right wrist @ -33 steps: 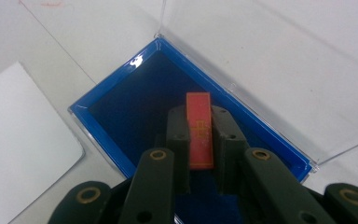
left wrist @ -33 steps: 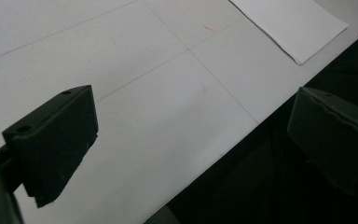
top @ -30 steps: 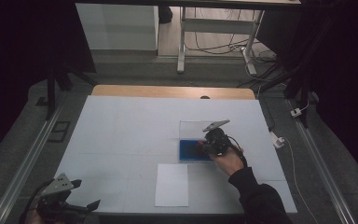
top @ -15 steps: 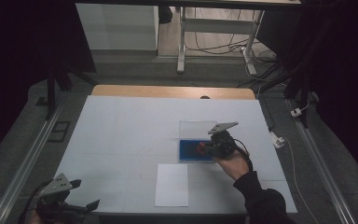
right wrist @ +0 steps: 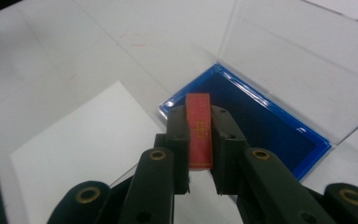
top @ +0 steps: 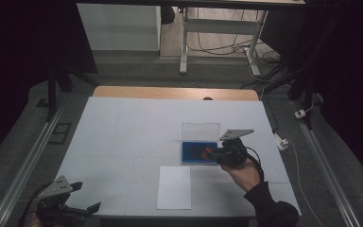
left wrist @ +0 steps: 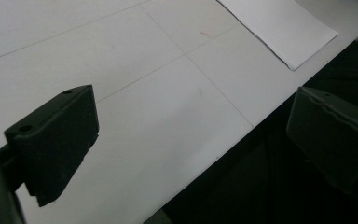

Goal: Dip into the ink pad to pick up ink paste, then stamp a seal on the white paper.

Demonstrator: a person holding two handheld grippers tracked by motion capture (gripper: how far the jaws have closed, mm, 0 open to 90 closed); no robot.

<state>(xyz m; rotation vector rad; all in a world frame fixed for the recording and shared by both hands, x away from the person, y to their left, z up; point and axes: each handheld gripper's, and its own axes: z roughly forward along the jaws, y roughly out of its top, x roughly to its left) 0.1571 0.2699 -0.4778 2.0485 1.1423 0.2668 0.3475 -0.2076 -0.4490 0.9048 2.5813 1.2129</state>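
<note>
Holding one red block [right wrist: 199,128] in the right gripper [right wrist: 200,140] above the open blue case [right wrist: 265,121].

High view: the right gripper [top: 216,153] hangs at the near right edge of the single blue case [top: 191,151], whose clear lid [top: 200,130] stands upright; one white sheet [top: 174,187] lies just in front of it on the table [top: 123,127]; the left gripper [top: 82,198] sits at the near left corner. Left gripper view: both jaws stand wide apart with nothing between them. Right gripper view: the jaws clamp the block's long sides; its long axis runs away from the camera, toward the case; gold marks on its face are unreadable.
</note>
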